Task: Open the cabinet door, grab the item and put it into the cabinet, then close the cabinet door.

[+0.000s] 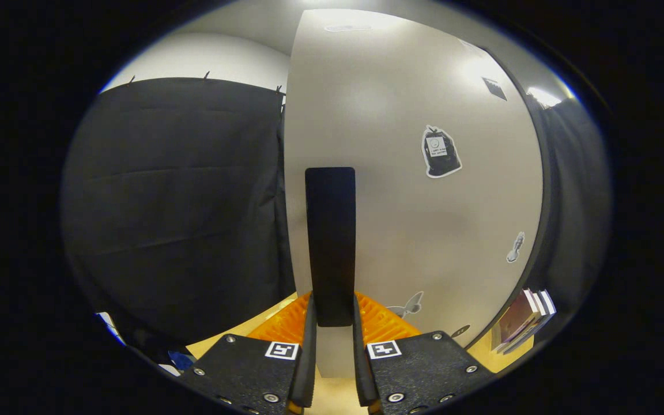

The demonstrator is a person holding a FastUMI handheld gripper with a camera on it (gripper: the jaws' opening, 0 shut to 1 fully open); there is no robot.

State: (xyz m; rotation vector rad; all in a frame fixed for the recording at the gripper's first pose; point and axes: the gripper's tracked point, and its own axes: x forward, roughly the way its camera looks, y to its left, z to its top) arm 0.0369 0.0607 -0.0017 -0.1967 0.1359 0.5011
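Closed on the lower end of the black handle point(330, 248), the gripper point(332, 351): both fingers point(308, 357) stand close together with only a narrow gap, and press the flat bar from its two sides, or so it looks, since no space shows between pads and bar. Judged as the very first step of the task, the opening of the door, not yet done or only just begun. Just beyond the fingers, a wooden counter point(332, 397) below, and on it an orange ribbed thing point(381, 323), perhaps a rack or a tray, partly hidden behind the handle; cannot tell what exactly. Behind that, the pale cabinet door point(412, 190), filling the middle and carrying the handle upright; appears flush or nearly so, with no inside of the cabinet visible. On its face, a few stickers, among them a dark bag-shaped sticker point(440, 151). To the side of the door and near its lower corner, a small stack of books point(522, 320) on the counter, possibly the item to put in, though this is only a guess. Farther away, the black cloth wall point(176, 207). Still left: pulling the door open, grabbing the item, placing it inside, closing the door.
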